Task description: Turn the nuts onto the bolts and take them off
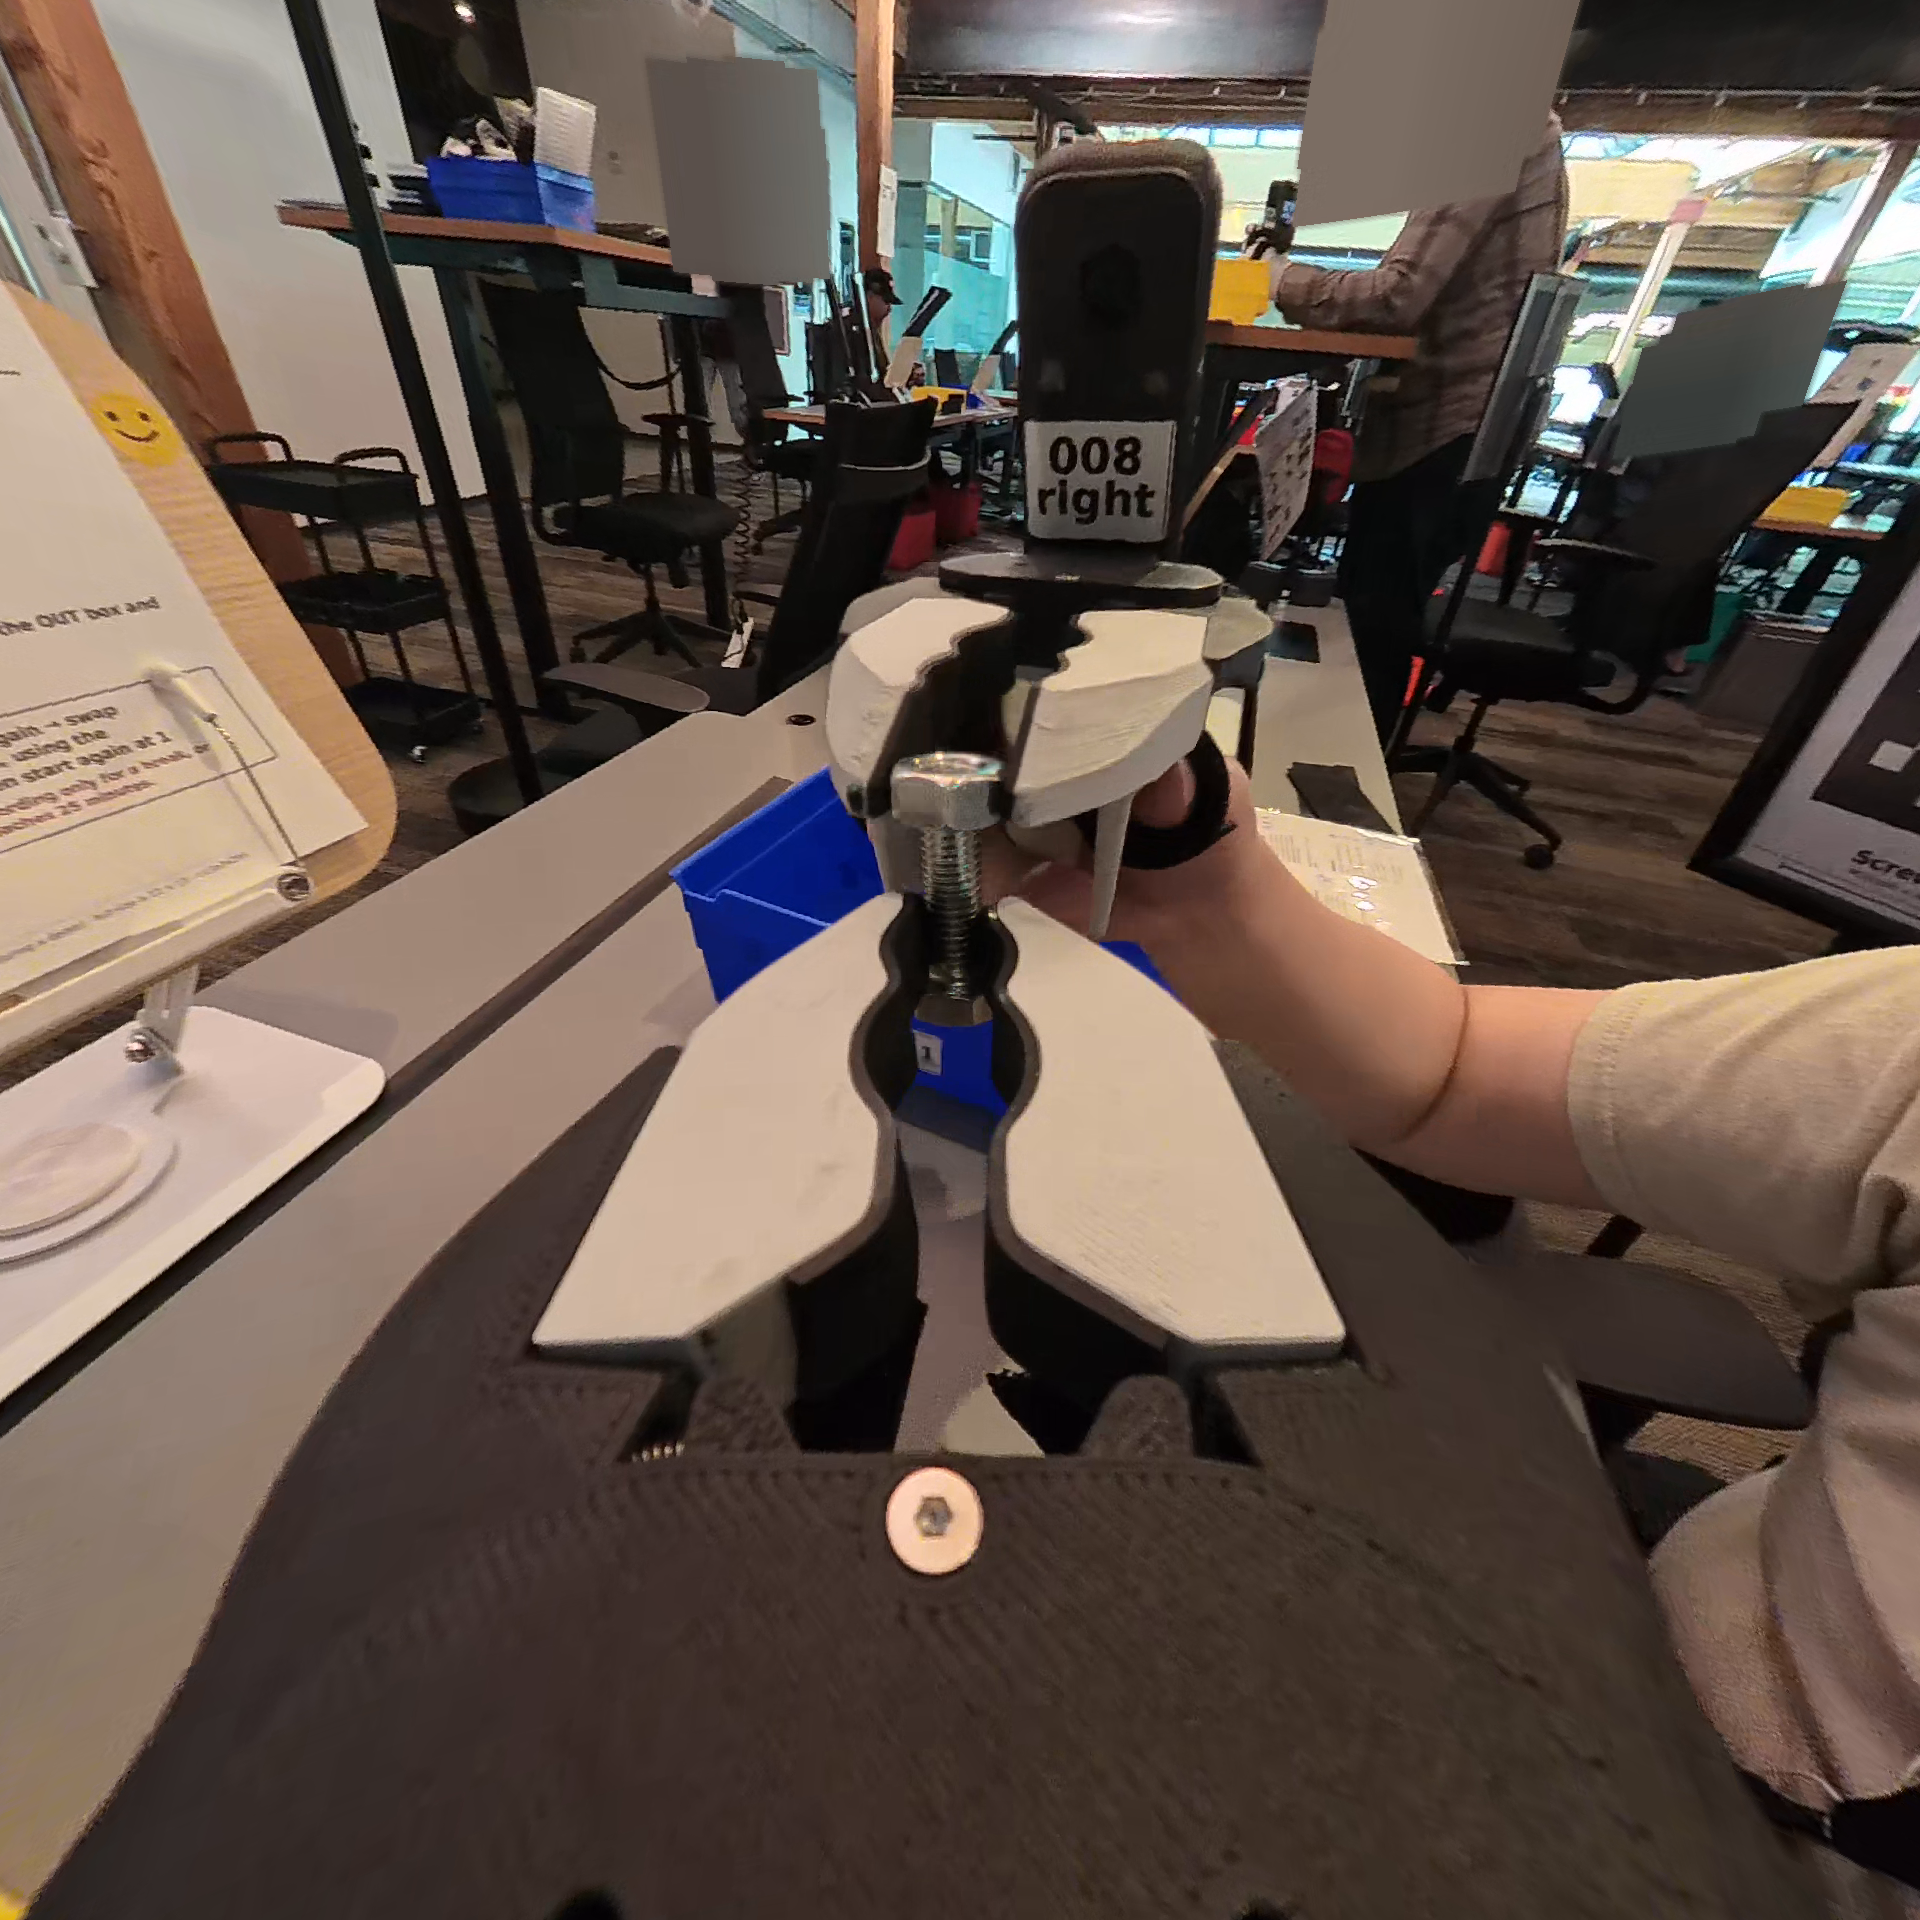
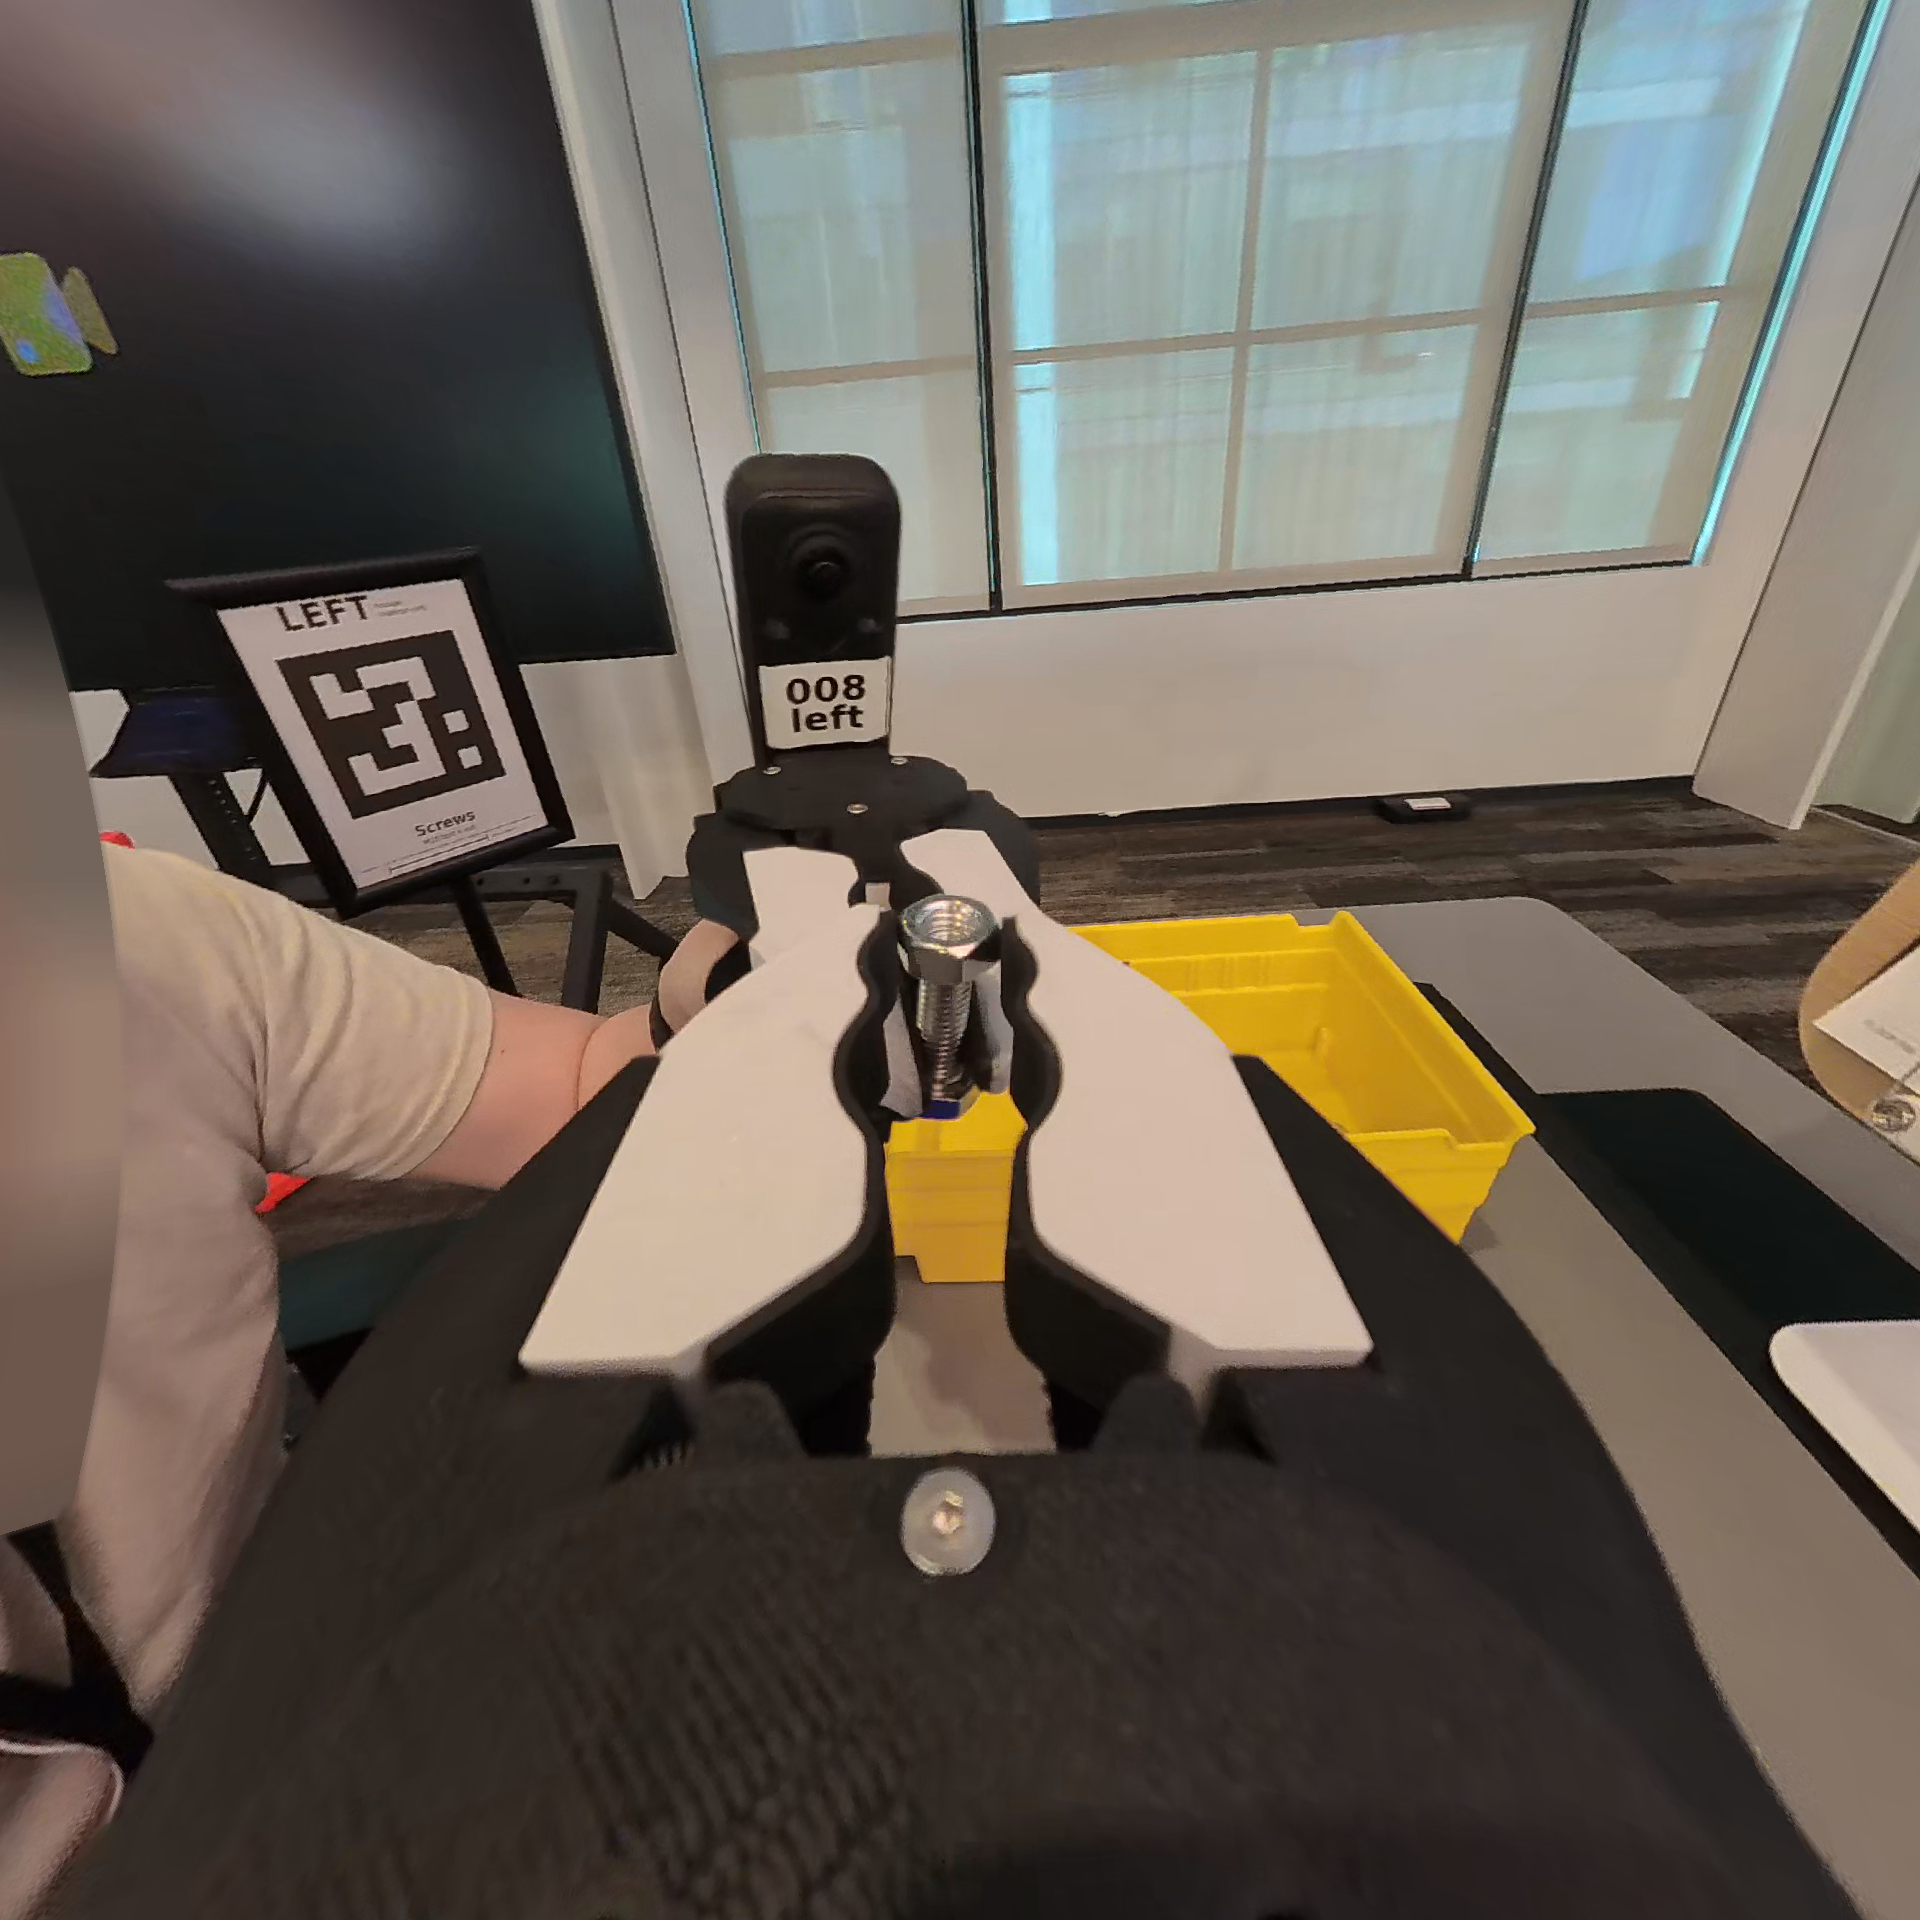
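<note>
A silver bolt (image 1: pixel 951 883) stands upright between my two grippers, above the grey table (image 1: pixel 468 935). My right gripper (image 1: pixel 948 800) faces me in the left wrist view and is shut on the bolt's hex head (image 1: pixel 945 787). My left gripper (image 1: pixel 948 930) is shut around the lower thread, with the hex nut (image 1: pixel 951 1006) held in the notch between its fingers. In the right wrist view, my right gripper (image 2: pixel 940 920) clamps the bolt head (image 2: pixel 938 928). The shaft (image 2: pixel 940 1018) runs down to the left gripper (image 2: pixel 948 1081), whose fingers mostly hide the nut.
A blue bin (image 1: pixel 769 883) sits on the table behind the grippers. A yellow bin (image 2: pixel 1299 1018) sits under and beyond them. A sign stand (image 1: pixel 125 675) is at the left, a framed marker sign (image 2: pixel 384 727) on an easel. A person (image 1: pixel 1455 312) and office chairs (image 1: pixel 644 520) are far off. Left and right tips are no more than a few centimetres apart.
</note>
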The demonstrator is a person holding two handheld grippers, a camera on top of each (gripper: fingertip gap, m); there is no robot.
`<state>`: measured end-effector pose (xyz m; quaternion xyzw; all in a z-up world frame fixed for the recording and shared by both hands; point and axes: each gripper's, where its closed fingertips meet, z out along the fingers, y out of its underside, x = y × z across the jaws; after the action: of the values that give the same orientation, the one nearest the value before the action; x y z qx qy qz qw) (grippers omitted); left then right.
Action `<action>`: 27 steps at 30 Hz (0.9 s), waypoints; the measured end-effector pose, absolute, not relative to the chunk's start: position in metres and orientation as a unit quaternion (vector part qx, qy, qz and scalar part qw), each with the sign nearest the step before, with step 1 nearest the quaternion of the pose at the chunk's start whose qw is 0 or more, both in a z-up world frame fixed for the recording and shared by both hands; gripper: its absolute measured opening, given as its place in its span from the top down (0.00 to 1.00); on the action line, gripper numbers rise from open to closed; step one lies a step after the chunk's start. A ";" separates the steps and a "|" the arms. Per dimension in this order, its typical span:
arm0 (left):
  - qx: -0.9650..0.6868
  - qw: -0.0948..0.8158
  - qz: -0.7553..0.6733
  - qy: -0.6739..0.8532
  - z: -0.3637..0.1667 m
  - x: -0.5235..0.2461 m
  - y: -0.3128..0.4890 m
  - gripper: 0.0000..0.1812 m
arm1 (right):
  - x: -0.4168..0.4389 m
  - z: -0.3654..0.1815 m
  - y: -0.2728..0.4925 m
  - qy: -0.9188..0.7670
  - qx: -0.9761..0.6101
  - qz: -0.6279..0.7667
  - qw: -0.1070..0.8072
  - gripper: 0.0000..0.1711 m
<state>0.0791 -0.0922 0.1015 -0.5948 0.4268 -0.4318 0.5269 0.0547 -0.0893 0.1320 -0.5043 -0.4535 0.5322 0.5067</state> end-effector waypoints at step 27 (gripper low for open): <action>-0.598 0.539 -0.404 0.435 0.100 0.078 -0.089 0.95 | 0.057 0.128 -0.087 -0.470 -0.548 0.448 0.528 0.87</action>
<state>0.0779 -0.0892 0.0999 -0.5976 0.4349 -0.4038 0.5391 0.0567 -0.0866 0.1279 -0.5481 -0.4697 0.4476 0.5279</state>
